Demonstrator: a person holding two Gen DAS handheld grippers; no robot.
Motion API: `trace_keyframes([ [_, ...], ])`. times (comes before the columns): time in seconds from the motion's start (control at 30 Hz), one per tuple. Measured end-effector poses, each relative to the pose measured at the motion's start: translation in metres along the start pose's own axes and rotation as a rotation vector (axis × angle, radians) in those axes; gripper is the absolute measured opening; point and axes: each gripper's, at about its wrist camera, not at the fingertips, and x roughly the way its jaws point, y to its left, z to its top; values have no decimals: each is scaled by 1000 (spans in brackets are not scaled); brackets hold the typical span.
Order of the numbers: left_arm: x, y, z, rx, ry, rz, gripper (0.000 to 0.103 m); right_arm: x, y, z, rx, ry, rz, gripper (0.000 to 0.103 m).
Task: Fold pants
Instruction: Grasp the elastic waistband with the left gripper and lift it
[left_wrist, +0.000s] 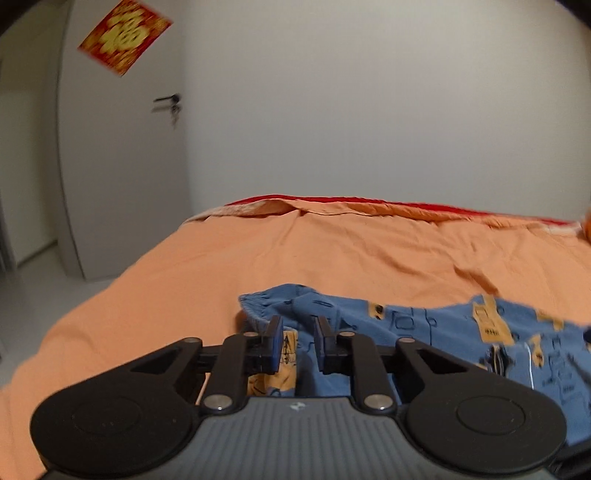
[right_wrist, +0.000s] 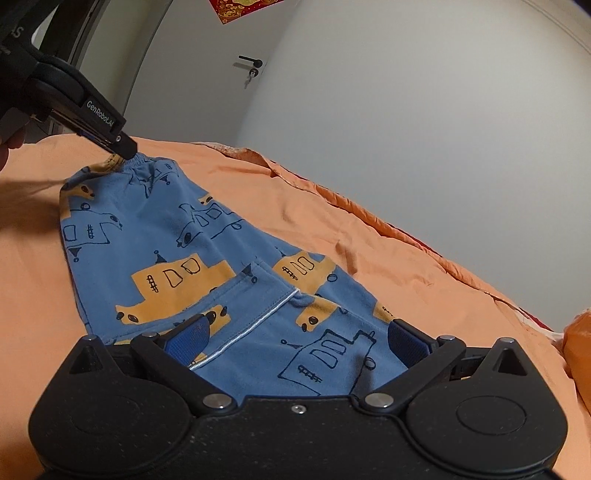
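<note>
Blue pants (right_wrist: 166, 240) printed with orange vehicles lie across an orange bed sheet (right_wrist: 369, 221). In the right wrist view my left gripper (right_wrist: 123, 147) comes in from the upper left and pinches the elastic waistband (right_wrist: 147, 164), which is drawn up a little at that corner. The left wrist view shows the same gripper (left_wrist: 300, 343) with its blue pads close together and pants (left_wrist: 424, 325) fabric between them. My right gripper (right_wrist: 301, 334) stands wide open low over the pants' near end, one pad on each side of the cloth, beside a pocket zip (right_wrist: 251, 325).
The orange sheet (left_wrist: 221, 258) covers the whole bed, with a wrinkled folded edge along the far side. Behind it is a white wall and a white door with a black handle (right_wrist: 251, 62) and a red paper decoration (left_wrist: 123, 35). An orange bundle (right_wrist: 580, 339) lies at the right edge.
</note>
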Motion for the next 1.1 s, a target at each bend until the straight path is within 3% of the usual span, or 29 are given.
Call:
trace_keyframes([
  [0.13,13,18,-1,-90,55,39,20,0,0,-1,0,0,0,102],
  [0.2,21,38,-3,-178,107,29,26,-1,1,-1,-3,-2,-3,102],
  [0.23,24,49,-4,-233,132,23,38,-1,1,-1,-5,-2,-4,102],
  [0.27,27,60,-7,-297,158,3,56,-1,1,-1,-7,-3,-6,102],
  [0.3,30,72,-11,-369,179,-15,64,-1,2,-1,-8,-4,-7,102],
  [0.37,32,87,-18,-469,184,-51,72,-1,2,-1,-10,-5,-8,102],
  [0.43,35,92,-20,-489,182,-100,80,-1,2,-1,-10,-6,-8,102],
  [0.5,38,91,-19,-486,184,-124,82,-1,2,-1,-10,-6,-8,102],
  [0.6,41,87,-16,-480,189,-118,76,-1,2,-1,-10,-6,-8,102],
  [0.73,40,82,-12,-472,199,-108,56,-1,2,-1,-11,-6,-8,102],
  [0.83,38,81,-11,-487,199,-111,51,-2,2,-1,-10,-6,-7,102],
  [1.03,39,89,-14,-545,201,-90,23,-2,2,-1,-15,-9,-10,102],
  [1.1,35,87,-10,-544,186,-82,19,-2,2,-1,-16,-9,-11,102],
])
